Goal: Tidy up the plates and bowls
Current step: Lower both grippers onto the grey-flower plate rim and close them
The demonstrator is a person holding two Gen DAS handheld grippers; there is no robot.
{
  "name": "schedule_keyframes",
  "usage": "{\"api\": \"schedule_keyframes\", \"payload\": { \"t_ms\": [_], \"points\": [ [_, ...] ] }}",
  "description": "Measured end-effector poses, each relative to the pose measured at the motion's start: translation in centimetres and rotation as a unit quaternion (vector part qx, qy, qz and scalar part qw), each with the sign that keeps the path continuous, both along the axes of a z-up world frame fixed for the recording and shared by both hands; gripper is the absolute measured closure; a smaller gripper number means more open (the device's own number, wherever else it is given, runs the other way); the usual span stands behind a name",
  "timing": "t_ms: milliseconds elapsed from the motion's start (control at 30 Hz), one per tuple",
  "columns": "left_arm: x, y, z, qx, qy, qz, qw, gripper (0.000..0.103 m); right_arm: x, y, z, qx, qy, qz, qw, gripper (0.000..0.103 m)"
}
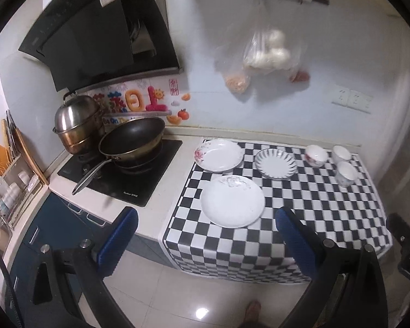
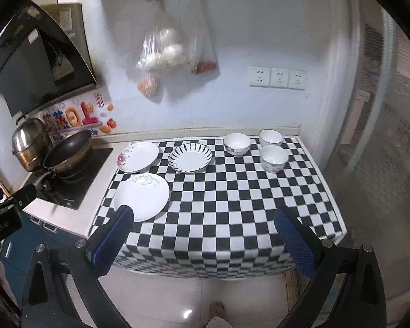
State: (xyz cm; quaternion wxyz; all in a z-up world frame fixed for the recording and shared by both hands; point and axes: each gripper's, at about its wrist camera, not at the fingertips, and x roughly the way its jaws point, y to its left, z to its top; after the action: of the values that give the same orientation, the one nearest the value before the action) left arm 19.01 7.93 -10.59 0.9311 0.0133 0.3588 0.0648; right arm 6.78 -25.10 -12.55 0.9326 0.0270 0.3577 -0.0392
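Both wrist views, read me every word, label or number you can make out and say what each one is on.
"Be On": colourful wall sticker behind the black wok; the rest is hidden.
Large Chinese characters on that sticker: too distorted to read surely.
Red seal sticker: too small.
White brand print on the black cooktop: blurred.
Label on the other gripper's body: cut off, unreadable.

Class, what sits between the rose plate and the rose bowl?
The striped plate sits between the rose plate and rose bowl, clearest in the right wrist view.

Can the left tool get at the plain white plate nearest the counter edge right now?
Probably yes: the left tool is open, and the plain white plate lies alone ahead of it with nothing between.
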Motion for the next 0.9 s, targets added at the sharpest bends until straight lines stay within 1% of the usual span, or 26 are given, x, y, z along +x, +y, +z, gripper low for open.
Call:
{"api": "schedule_keyframes", "payload": {
  "t_ms": [100, 167, 300, 367, 467, 533, 667, 800, 833, 900],
  "points": [
    [3.4, -0.1, -2.0, 0.008, 0.023, 0.008, 0.9997, 0.000, 4.6, -0.2, -2.4, 0.017, 0.017, 0.014, 1.000, 0.000],
    [6.3, -0.3, -3.7, 0.010, 0.043, 0.014, 0.9989, 0.000, 9.0, -0.5, -4.8, 0.046, 0.042, 0.038, 0.997, 0.000],
    [11.9, -0.8, -7.1, 0.015, 0.091, 0.027, 0.9953, 0.001, 16.4, -0.7, -9.3, 0.061, 0.092, 0.062, 0.992, 0.000],
    [14.7, -0.9, -8.9, 0.015, 0.117, 0.034, 0.9925, 0.001, 20.8, -0.7, -12.1, 0.077, 0.128, 0.075, 0.986, 0.000],
    [18.7, -0.9, -11.8, 0.016, 0.151, 0.044, 0.9874, 0.001, 25.3, -0.6, -15.7, 0.100, 0.169, 0.089, 0.976, 0.000],
    [21.0, -0.6, -13.8, 0.012, 0.176, 0.052, 0.9829, 0.002, 28.6, -0.3, -18.7, 0.114, 0.205, 0.100, 0.967, 0.000],
    [24.6, 0.4, -17.6, 0.006, 0.221, 0.063, 0.9733, 0.005, 33.1, 0.4, -23.8, 0.119, 0.263, 0.106, 0.952, 0.000],
    [27.6, 1.6, -21.4, -0.009, 0.262, 0.066, 0.9628, 0.009, 35.8, 1.7, -28.0, 0.114, 0.309, 0.119, 0.937, 0.000],
    [28.3, 2.2, -22.6, -0.016, 0.276, 0.064, 0.9588, 0.013, 36.3, 2.1, -28.8, 0.115, 0.318, 0.123, 0.933, 0.000],
    [29.5, 3.2, -24.4, -0.032, 0.301, 0.058, 0.9512, 0.018, 37.1, 2.8, -30.5, 0.118, 0.338, 0.126, 0.925, 0.000]
  ]
}}
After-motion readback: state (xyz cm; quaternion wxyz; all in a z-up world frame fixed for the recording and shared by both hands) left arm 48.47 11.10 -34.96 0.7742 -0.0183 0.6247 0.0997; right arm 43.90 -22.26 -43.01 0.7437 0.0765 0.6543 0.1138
